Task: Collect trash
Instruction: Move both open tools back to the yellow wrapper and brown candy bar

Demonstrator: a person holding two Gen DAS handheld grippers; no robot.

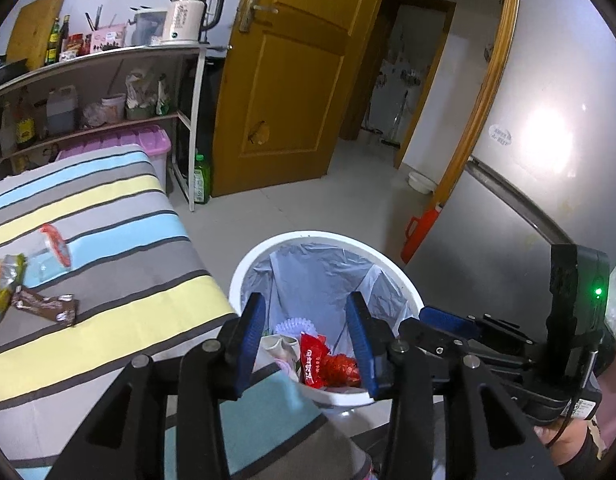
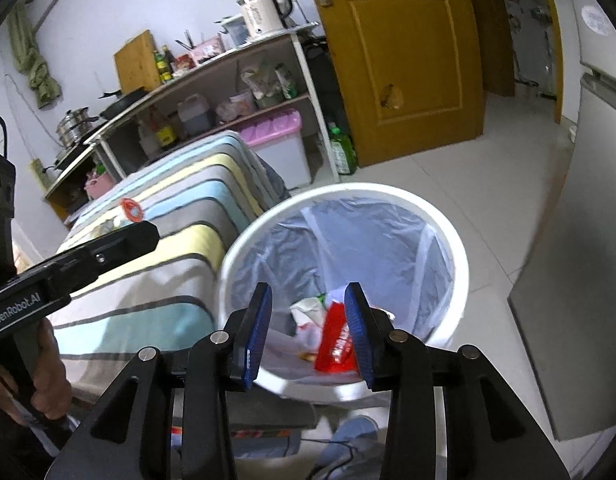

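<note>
Presently, the left gripper is hovering above the near rim of the bin, jaws standing partly apart with nothing between the blue pads; a red wrapper is lying below them inside the bin. The right gripper is hanging over the same white waste bin, likewise partly open and gripping nothing, with a red packet showing beneath its pads among crumpled white paper. The bin, lined with a pale grey bag, is standing on the tiled floor just beside the striped surface. Remaining on that surface: a brown wrapper, a yellow-green packet and a clear bag with red trim. Beyond are standing a metal shelf carrying a kettle, and a yellow door.
</note>
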